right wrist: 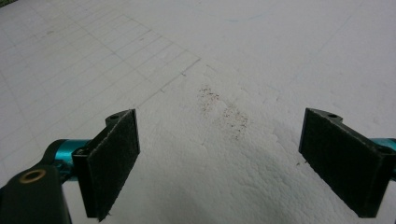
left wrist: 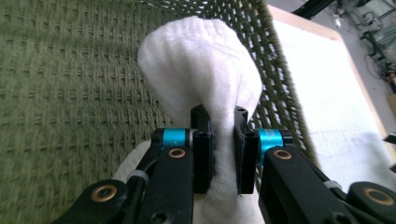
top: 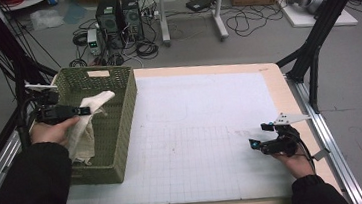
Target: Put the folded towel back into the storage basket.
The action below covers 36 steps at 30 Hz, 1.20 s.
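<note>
A white cloth [top: 88,122] hangs inside the green woven basket [top: 123,118] at the table's left. My left gripper [top: 85,110] is over the basket, shut on the cloth. In the left gripper view the cloth [left wrist: 201,70] bulges up between the two black pads, with the basket wall [left wrist: 70,84] behind it. My right gripper [top: 254,144] rests low over the white gridded mat [top: 207,129] near the table's right edge. In the right gripper view it [right wrist: 219,168] stands open wide over the bare mat with nothing between its pads.
The basket stands at the mat's left edge. A faint dark smudge [right wrist: 224,112] marks the mat ahead of the right gripper. Beyond the table are computer towers [top: 119,15], cables and a black frame leg [top: 314,44] at the right.
</note>
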Each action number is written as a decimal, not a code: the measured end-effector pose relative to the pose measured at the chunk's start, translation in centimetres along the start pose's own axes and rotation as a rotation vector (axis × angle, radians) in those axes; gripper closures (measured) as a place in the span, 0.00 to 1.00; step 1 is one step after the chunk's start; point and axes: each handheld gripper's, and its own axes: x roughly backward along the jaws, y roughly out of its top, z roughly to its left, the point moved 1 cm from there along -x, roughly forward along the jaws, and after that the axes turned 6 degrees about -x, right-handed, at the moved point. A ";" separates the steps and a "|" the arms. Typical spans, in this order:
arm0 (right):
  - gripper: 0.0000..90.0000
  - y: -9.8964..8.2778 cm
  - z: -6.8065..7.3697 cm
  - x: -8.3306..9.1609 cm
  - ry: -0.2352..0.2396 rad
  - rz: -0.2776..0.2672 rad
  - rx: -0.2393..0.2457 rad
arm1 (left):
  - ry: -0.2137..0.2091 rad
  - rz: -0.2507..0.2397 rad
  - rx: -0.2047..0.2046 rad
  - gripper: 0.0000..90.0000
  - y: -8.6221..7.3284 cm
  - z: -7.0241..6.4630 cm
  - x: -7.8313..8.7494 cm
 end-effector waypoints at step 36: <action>0.13 0.1 -0.1 -0.4 0.009 0.004 0.018 | 0.294 0.337 -0.092 0.88 -2.1 1.9 -7.6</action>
